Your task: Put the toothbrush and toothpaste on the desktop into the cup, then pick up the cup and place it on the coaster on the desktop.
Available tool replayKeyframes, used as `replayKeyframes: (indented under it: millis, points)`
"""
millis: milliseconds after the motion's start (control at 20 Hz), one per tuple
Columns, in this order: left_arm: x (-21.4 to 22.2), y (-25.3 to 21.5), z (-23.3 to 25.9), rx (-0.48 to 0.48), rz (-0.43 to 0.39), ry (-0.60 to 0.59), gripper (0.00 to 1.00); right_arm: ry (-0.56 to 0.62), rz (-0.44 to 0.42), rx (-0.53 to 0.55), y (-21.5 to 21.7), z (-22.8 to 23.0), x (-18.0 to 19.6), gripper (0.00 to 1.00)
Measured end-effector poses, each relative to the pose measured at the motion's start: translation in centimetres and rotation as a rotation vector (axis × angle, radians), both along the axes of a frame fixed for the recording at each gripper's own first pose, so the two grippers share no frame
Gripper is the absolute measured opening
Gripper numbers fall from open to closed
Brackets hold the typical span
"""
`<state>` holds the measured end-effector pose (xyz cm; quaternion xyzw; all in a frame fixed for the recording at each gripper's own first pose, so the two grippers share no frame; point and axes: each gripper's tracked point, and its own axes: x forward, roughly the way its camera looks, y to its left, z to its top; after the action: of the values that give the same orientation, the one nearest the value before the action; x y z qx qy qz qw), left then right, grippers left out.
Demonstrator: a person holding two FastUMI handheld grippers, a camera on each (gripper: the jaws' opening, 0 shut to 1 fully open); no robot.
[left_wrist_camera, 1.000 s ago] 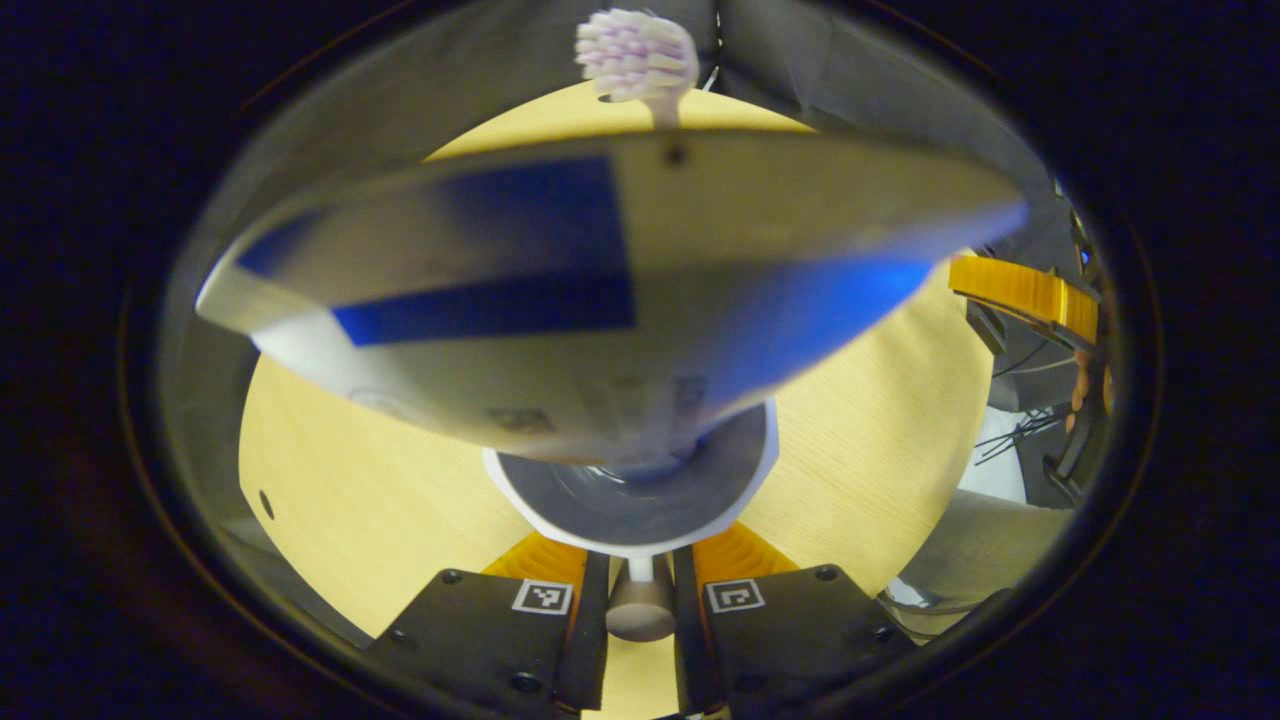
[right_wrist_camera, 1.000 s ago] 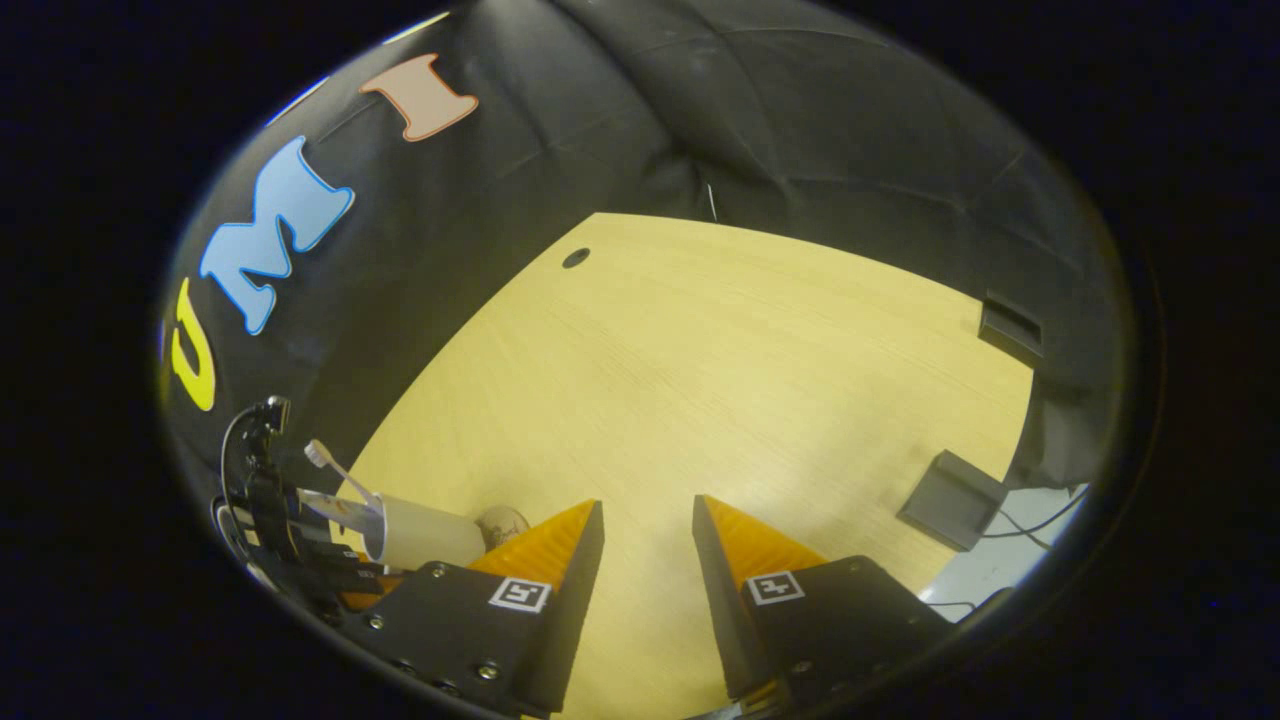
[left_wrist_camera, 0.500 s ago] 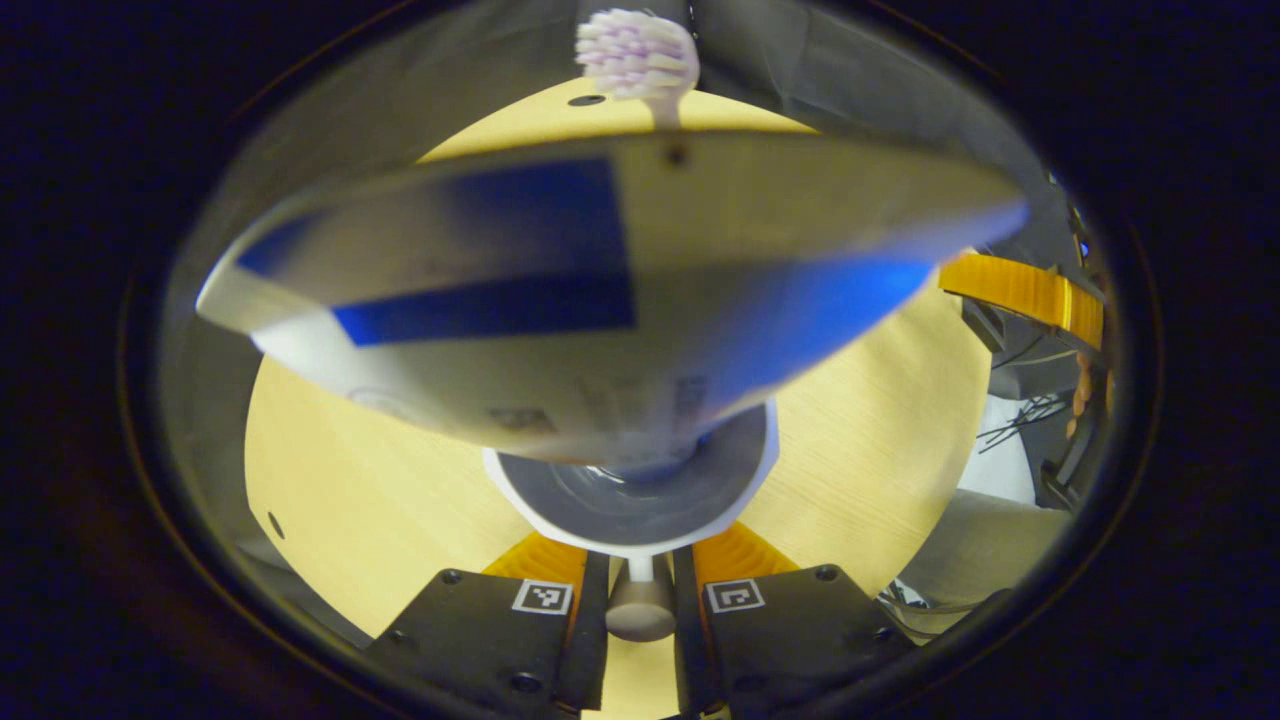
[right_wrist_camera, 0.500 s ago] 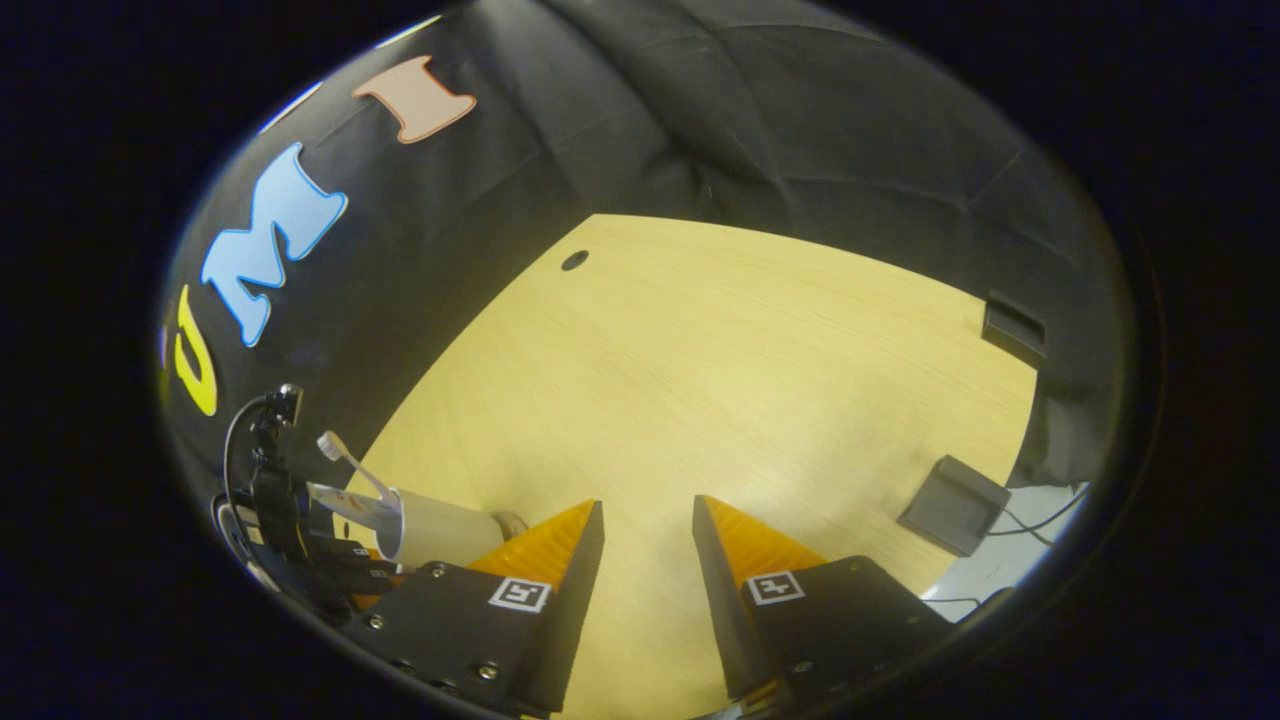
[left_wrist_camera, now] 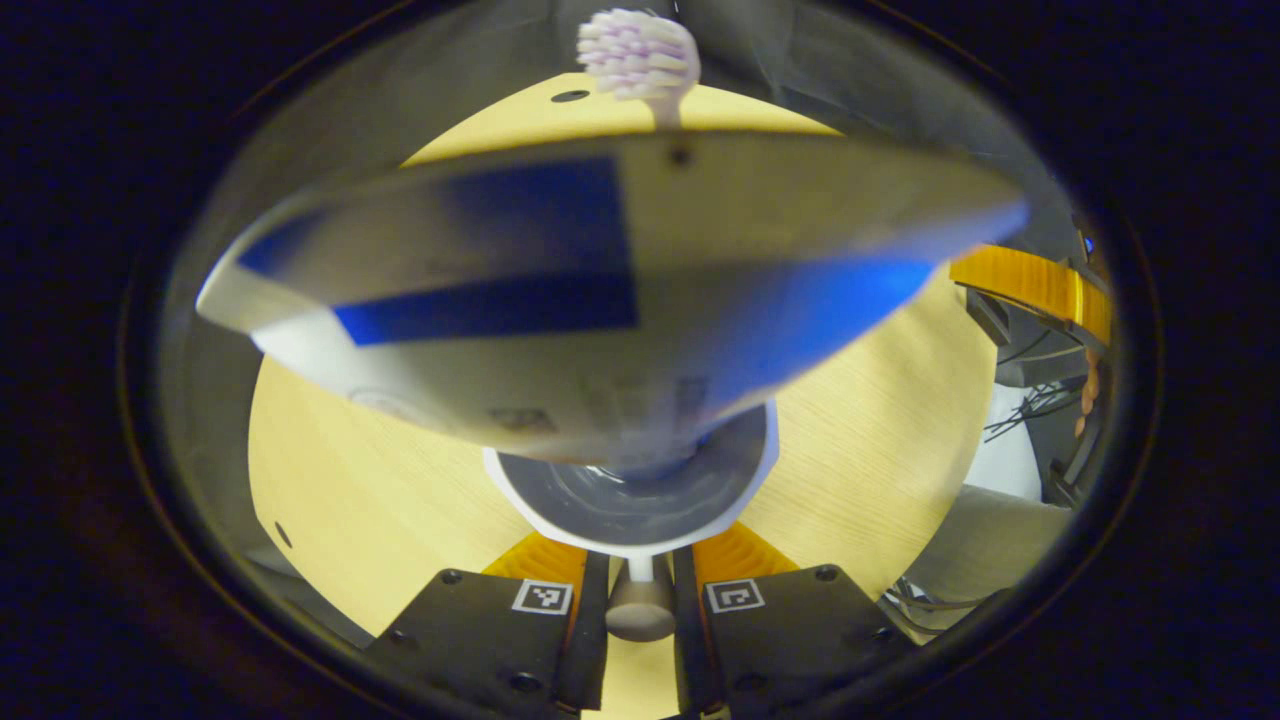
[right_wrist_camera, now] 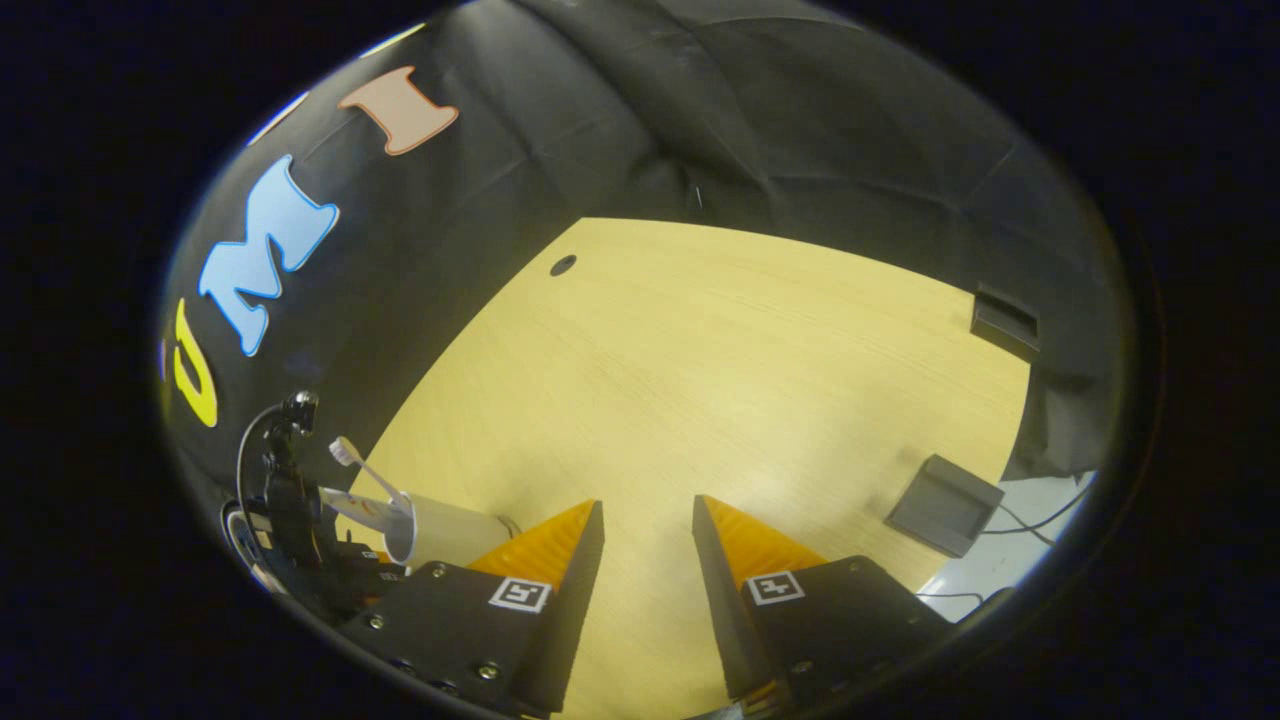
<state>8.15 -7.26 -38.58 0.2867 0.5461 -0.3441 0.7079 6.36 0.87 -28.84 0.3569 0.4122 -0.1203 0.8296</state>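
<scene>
- Since the earlier frames the cup point(right_wrist_camera: 450, 533), carried by the left gripper point(right_wrist_camera: 330, 575), has shifted a little rightward in the right gripper view, nearer the right gripper's own fingers; the coaster seen beside the cup a second ago is now hidden behind them.
- In the left gripper view the left gripper point(left_wrist_camera: 640, 590) stays narrowly closed, both fingers pressing on the cup's handle point(left_wrist_camera: 640, 608), with the cup's white rim point(left_wrist_camera: 632, 542) just ahead of the fingertips.
- Just beyond the rim, the toothpaste tube point(left_wrist_camera: 600, 290) leans out of the cup toward the camera, big and blurred; past it the toothbrush head point(left_wrist_camera: 637, 55) sticks up.
- Both items are in the cup, so I judge the loading done and the carry to the coaster under way.
- The right gripper point(right_wrist_camera: 648, 520) hangs over the wooden desktop point(right_wrist_camera: 740, 360) with its fingers apart and nothing between them.
- Farther off, a dark block point(right_wrist_camera: 943, 505) lies near the desktop's right edge.
</scene>
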Motion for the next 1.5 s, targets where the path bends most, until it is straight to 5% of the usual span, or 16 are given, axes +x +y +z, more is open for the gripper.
replayKeyframes:
  millis: [500,750,1500]
  points:
    - [0.8,1.0,0.2,0.009,0.014,0.004,0.36,0.005,-0.007,0.005,-0.5,-0.3,0.4,0.57]
    - [0.4,1.2,1.7,-0.004,0.018,-0.03,0.46,0.006,0.033,0.005,0.7,-0.1,0.8,0.57]
    - [-2.4,4.9,6.2,-0.151,0.225,-0.151,0.45,-0.109,0.307,-0.081,6.4,3.5,3.9,0.57]
